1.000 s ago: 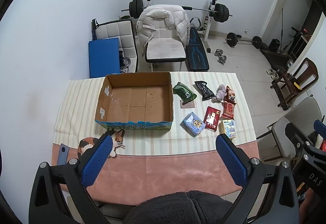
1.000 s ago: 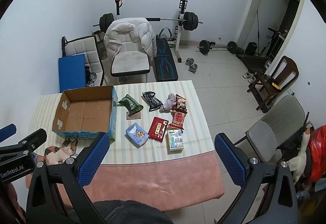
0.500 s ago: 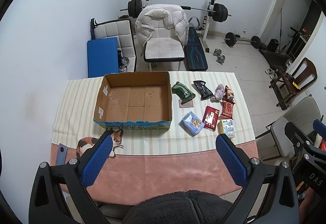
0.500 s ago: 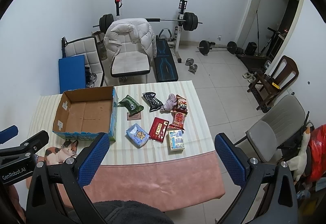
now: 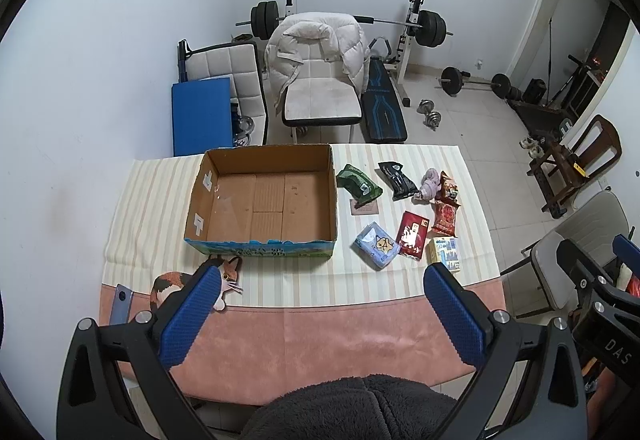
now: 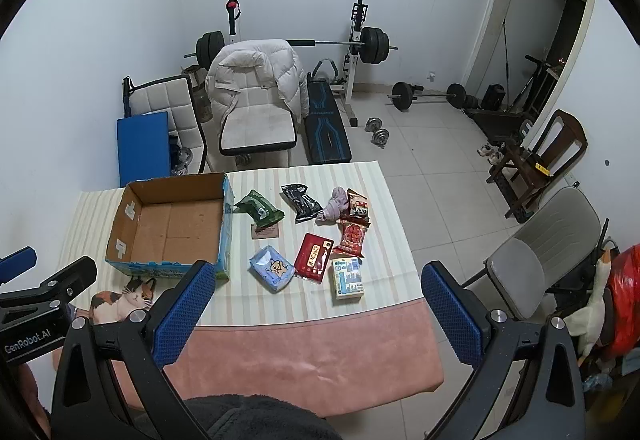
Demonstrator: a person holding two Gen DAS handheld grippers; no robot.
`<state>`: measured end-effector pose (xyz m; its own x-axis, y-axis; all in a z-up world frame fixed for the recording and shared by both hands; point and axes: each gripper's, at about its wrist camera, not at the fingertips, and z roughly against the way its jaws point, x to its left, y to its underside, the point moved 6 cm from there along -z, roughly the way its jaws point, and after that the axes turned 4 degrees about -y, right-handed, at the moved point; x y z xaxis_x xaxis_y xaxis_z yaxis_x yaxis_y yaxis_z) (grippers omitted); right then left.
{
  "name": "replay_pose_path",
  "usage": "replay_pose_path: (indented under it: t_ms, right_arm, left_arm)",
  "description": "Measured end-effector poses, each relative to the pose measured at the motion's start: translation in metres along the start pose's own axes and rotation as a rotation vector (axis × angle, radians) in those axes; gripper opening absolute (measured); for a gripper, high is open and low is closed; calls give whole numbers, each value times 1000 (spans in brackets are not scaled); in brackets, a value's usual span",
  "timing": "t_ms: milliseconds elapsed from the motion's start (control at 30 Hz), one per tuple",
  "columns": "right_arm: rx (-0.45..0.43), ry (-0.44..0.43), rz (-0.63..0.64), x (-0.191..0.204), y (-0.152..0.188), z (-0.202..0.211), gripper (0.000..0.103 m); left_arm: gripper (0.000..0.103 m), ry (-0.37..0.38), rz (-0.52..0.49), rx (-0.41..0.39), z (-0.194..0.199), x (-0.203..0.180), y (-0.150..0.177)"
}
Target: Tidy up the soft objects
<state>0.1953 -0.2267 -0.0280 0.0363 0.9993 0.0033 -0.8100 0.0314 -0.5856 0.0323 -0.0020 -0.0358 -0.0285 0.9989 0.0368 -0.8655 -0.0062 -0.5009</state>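
Observation:
An open cardboard box (image 5: 200,200) (image 6: 120,220) stands empty on the striped cloth. Right of it lie several soft packs: a green pouch (image 5: 359,185) (image 6: 260,209), a black pouch (image 5: 398,180) (image 6: 302,202), a pale purple cloth (image 5: 429,186) (image 6: 334,209), a blue tissue pack (image 5: 376,245) (image 6: 273,268), red packets (image 5: 412,234) (image 6: 314,257) and a yellow-blue box (image 5: 445,254) (image 6: 347,277). My left gripper (image 5: 320,296) and right gripper (image 6: 318,290) are open and empty, held high above the table's near edge.
A cat-shaped mat (image 5: 172,286) (image 6: 120,298) and a phone (image 5: 121,304) lie at the near left. The table (image 5: 320,340) has a pink near strip. A white chair with a jacket (image 5: 320,80), a weight bench and a grey chair (image 6: 540,264) surround it.
Both views have shifted only slightly; the left camera has drifted a little back. Nothing on the table has moved and both grippers stay open.

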Motion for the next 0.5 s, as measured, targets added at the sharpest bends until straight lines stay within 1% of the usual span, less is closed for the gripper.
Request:
replay_pose_path:
  t_ms: [333, 500]
  right_arm:
    - [-19, -1, 2, 0, -5, 5, 103]
    - [-25, -4, 3, -1, 0, 10, 103]
  left_arm:
    - [103, 3, 6, -13, 10, -2, -3]
    - [103, 4, 9, -27, 13, 1, 1]
